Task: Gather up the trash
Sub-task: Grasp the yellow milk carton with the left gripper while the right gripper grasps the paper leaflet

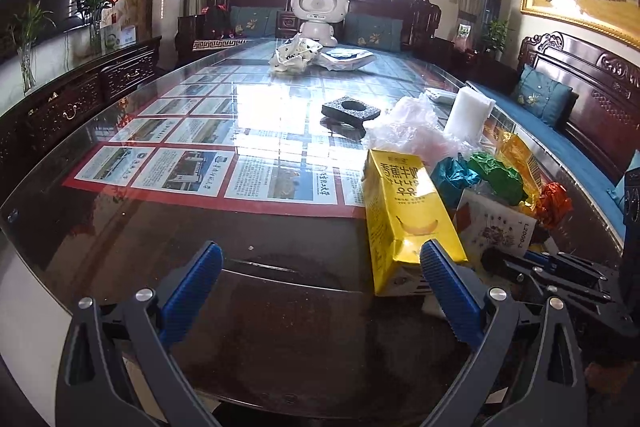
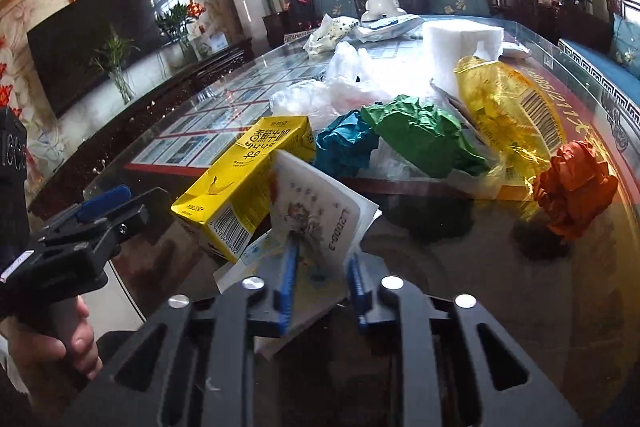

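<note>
- The right gripper (image 2: 320, 291) is clamping its blue pads on a white printed paper packet (image 2: 316, 215), whose front end is tilting up from the glass table (image 2: 480, 287).
- The left gripper (image 1: 320, 291) is hovering with its jaws spread wide and nothing between them, just above the near edge of the table; its right finger (image 1: 448, 291) is overlapping the near end of the yellow banana-milk carton (image 1: 404, 211) (whether it is touching, I cannot tell).
- That carton is lying on its side, just left of the packet and touching it in the right wrist view.
- Behind the packet, crumpled paper is sitting in a loose heap: a teal ball (image 2: 344, 143), a green wad (image 2: 424, 135) and, off to the right and apart, an orange ball (image 2: 576, 187).
- A yellow plastic wrapper (image 2: 508, 111) is lying beside the green wad, with a clear plastic bag (image 2: 352, 83) and a white foam block (image 2: 460, 43) farther back.
- A dark foam piece (image 1: 350, 111) is resting alone toward the table's middle.
- A hand (image 2: 48, 343) is gripping the left gripper's handle.
</note>
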`<state>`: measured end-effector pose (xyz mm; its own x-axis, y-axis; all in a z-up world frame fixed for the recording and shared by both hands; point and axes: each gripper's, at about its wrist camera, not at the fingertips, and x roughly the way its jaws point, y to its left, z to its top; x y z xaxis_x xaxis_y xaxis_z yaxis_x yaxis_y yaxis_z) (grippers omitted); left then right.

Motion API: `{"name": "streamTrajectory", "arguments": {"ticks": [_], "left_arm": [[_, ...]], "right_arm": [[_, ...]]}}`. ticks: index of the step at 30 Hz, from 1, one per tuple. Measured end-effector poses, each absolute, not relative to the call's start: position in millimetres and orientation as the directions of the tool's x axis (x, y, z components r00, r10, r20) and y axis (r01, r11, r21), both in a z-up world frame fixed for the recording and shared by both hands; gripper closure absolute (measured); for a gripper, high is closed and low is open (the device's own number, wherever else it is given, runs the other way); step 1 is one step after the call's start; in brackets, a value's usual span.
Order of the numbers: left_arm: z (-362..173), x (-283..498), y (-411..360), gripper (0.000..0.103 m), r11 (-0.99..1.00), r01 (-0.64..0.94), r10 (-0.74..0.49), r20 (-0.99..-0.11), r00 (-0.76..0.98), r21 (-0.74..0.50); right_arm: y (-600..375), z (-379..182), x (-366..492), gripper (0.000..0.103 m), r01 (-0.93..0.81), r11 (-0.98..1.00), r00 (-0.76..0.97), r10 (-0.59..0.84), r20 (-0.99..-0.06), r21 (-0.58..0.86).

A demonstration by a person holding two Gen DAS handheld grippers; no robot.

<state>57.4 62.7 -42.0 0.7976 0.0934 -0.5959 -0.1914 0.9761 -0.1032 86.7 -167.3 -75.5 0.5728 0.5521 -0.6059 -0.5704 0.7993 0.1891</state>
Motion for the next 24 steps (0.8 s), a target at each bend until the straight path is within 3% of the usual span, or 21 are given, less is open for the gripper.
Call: {"name": "streamTrajectory", "arguments": {"ticks": [1,3,10,16,17,18,19,21,24], "left_arm": [[-41.8,57.7,60.0,0.004,0.978,-0.182,0.087,-0.596,0.798,-0.102],[-41.8,58.8,54.5,0.004,0.982,-0.161,0.071,-0.596,0.800,-0.100],[-42.3,75.7,26.2,0.004,0.994,-0.088,0.034,-0.601,0.798,-0.060],[-53.2,106.8,15.9,0.004,0.994,-0.060,-0.015,-0.660,0.751,-0.090],[-55.0,110.4,16.2,0.012,0.993,-0.064,-0.021,-0.669,0.743,-0.102],[-56.4,113.9,17.6,0.038,0.990,-0.064,-0.037,-0.676,0.736,-0.125],[-57.3,116.9,19.2,0.048,0.988,-0.063,-0.051,-0.686,0.726,-0.139],[-57.5,118.1,21.2,0.056,0.986,-0.064,-0.059,-0.687,0.724,-0.152],[-54.7,112.1,21.2,0.057,0.985,-0.051,-0.075,-0.675,0.734,-0.165]], "right_arm": [[-169.2,-73.7,85.0,0.096,-0.571,0.799,0.581,0.555,-0.595,0.187],[-176.9,-69.6,79.2,0.101,-0.570,0.803,0.607,0.553,-0.571,0.173],[-199.5,-62.9,74.7,0.101,-0.547,0.817,0.632,0.547,-0.549,0.184],[-208.0,-63.2,74.2,0.101,-0.545,0.819,0.634,0.544,-0.550,0.183],[-207.5,-63.2,73.7,0.101,-0.545,0.818,0.634,0.545,-0.548,0.183],[-208.4,-63.2,73.4,0.101,-0.546,0.817,0.633,0.548,-0.547,0.186],[-209.8,-63.0,73.4,0.101,-0.546,0.817,0.634,0.549,-0.545,0.188],[-212.8,-62.5,72.4,0.101,-0.543,0.817,0.638,0.550,-0.539,0.191],[-216.8,-61.6,70.7,0.101,-0.541,0.817,0.639,0.555,-0.533,0.202]]}}
